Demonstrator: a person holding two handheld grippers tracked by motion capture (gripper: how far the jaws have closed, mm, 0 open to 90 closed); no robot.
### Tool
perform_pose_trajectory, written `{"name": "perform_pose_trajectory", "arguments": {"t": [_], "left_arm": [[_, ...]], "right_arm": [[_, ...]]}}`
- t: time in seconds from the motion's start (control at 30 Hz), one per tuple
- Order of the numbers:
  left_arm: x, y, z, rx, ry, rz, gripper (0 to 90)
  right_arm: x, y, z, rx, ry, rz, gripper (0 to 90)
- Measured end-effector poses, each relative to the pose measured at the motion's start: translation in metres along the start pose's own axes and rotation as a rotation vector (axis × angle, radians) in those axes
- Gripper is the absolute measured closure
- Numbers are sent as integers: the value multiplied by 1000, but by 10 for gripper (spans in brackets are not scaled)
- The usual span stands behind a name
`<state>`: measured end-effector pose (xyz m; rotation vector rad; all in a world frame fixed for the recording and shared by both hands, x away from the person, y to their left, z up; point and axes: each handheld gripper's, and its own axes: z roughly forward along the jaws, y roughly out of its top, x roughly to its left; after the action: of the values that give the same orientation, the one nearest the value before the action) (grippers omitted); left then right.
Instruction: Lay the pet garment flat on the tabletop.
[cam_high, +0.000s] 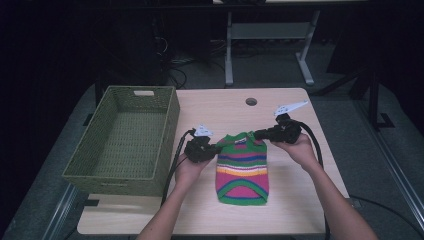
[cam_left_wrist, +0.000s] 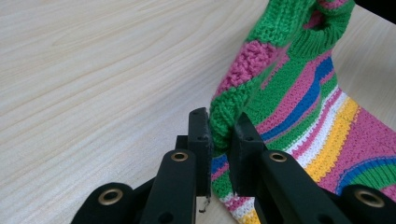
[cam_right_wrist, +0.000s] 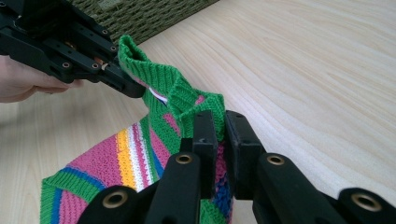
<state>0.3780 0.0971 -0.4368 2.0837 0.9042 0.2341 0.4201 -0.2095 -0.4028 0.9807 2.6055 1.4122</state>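
Note:
A small knitted sweater (cam_high: 242, 167) with green, pink, blue, white and yellow stripes lies on the wooden table (cam_high: 280, 210), its neck end lifted. My left gripper (cam_high: 218, 148) is shut on the sweater's left shoulder edge (cam_left_wrist: 223, 122). My right gripper (cam_high: 257, 134) is shut on the right shoulder by the green collar (cam_right_wrist: 205, 103). In the right gripper view the left gripper (cam_right_wrist: 128, 84) pinches the far corner of the sweater (cam_right_wrist: 135, 149), with a hand behind it.
A green woven basket (cam_high: 125, 142) stands on the left of the table, open and with nothing in it. A round cable hole (cam_high: 251, 101) sits near the table's far edge. Table legs and cables lie on the floor beyond.

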Motion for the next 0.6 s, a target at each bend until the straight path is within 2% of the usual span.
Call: {"name": "perform_pose_trajectory", "arguments": {"t": [0.17, 0.2, 0.23, 0.3, 0.33, 0.37, 0.43, 0.47, 0.5, 0.6], "left_arm": [[0, 0, 2, 0, 5, 8, 802], [0, 0, 3, 1, 8, -3, 797], [0, 0, 3, 1, 8, -3, 781], [1, 1, 3, -3, 25, -10, 689], [3, 1, 3, -13, 36, -29, 660], [3, 1, 3, -13, 36, -29, 652], [4, 1, 2, -16, 53, -33, 611], [3, 1, 3, -20, 50, -49, 599], [4, 1, 3, -19, 51, -49, 594], [3, 0, 2, -13, 54, -44, 567]], "right_arm": [[-1, -2, 1, -3, -8, 12, 824], [-2, -2, 1, -5, -9, 12, 819], [-2, -2, 1, -8, -15, 10, 807], [-3, 0, 1, -9, -42, 15, 744], [-4, 2, 1, -19, -67, 14, 695], [-6, 3, -1, -33, -87, 11, 674], [-8, 5, -3, -56, -94, 22, 656], [-10, 5, -3, -53, -96, 24, 648], [-10, 5, -2, -38, -88, 44, 641], [-13, 2, -1, -14, -86, 39, 632]]}}
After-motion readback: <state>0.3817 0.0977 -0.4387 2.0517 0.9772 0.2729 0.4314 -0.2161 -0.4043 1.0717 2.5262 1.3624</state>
